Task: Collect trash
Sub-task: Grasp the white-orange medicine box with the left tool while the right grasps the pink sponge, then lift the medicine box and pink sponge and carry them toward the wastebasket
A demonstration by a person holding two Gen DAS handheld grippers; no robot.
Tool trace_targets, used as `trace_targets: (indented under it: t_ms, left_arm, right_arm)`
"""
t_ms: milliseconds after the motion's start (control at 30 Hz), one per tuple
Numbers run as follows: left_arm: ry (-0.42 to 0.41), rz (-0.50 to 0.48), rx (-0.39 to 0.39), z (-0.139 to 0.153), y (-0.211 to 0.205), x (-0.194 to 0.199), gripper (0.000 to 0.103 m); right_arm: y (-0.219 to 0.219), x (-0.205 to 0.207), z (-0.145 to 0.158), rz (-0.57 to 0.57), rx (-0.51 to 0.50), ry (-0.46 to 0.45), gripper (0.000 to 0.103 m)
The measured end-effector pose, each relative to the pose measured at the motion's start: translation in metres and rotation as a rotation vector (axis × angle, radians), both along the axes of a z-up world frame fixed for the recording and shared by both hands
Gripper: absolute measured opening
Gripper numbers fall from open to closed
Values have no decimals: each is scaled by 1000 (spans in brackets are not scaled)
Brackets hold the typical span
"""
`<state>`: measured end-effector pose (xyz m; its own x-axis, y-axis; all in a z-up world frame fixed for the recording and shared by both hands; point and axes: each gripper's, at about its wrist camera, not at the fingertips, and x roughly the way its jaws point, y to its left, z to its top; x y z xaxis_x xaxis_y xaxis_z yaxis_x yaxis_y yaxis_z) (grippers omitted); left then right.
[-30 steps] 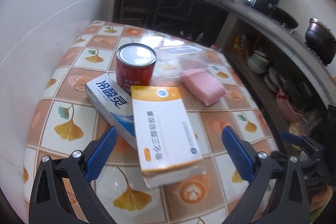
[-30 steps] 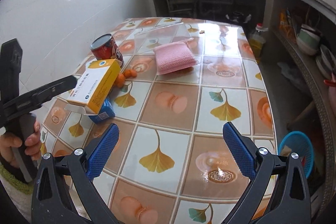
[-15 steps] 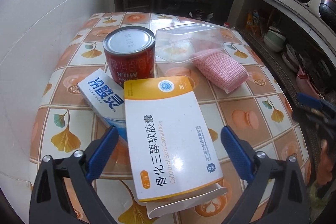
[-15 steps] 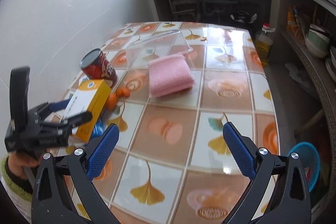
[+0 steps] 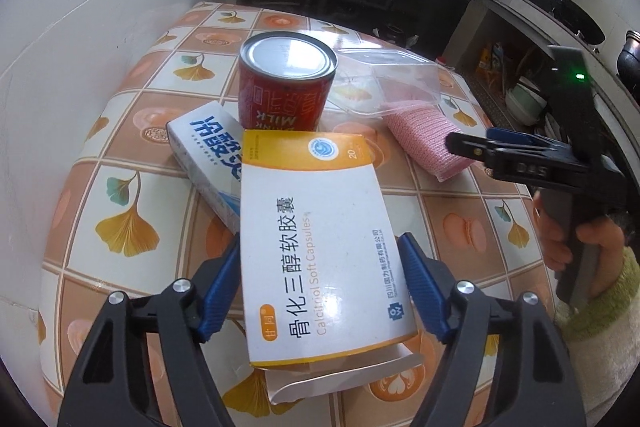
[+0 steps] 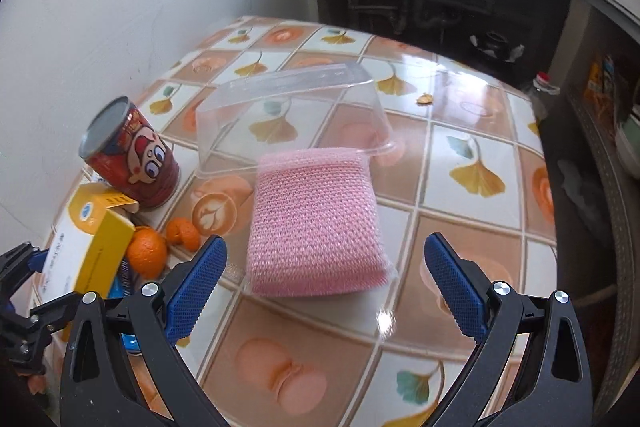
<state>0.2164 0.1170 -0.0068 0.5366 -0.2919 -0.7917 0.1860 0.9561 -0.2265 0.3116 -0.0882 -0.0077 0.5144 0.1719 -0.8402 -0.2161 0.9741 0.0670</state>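
A yellow and white medicine box lies on a blue and white box in front of a red milk can. My left gripper is shut on the yellow box, its blue pads against both long sides. In the right wrist view the pink scouring pad lies just ahead of my right gripper, which is open and empty, its pads either side of the pad's near edge. A clear plastic container lies upside down behind the pad. Orange peel lies by the yellow box.
The tiled table stands against a white wall on the left. A dark counter with shelves and bowls runs along the right. My right gripper also shows in the left wrist view.
My left gripper moved in and shut on the yellow box. My right gripper moved forward to the pink pad, still open.
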Motion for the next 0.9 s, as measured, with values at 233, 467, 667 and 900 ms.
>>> trace_targets:
  t_ms: [233,467,667,900]
  left_arm:
    - [-8,3,-48,4,6,-8,73]
    - [-20,-6,-83,11,9,-21,73]
    - [-18,-15,-103,13,10,-29,73]
    - [-26,-17,-113,16,13,-40,73]
  right_arm:
    - [8,18,-18,44,-52,50,95]
    - [7,14,-30,55,-40,135,79]
    - [5,-8,-25,78,-52,179,78]
    - [-12,-57,-18,76,8,260,78]
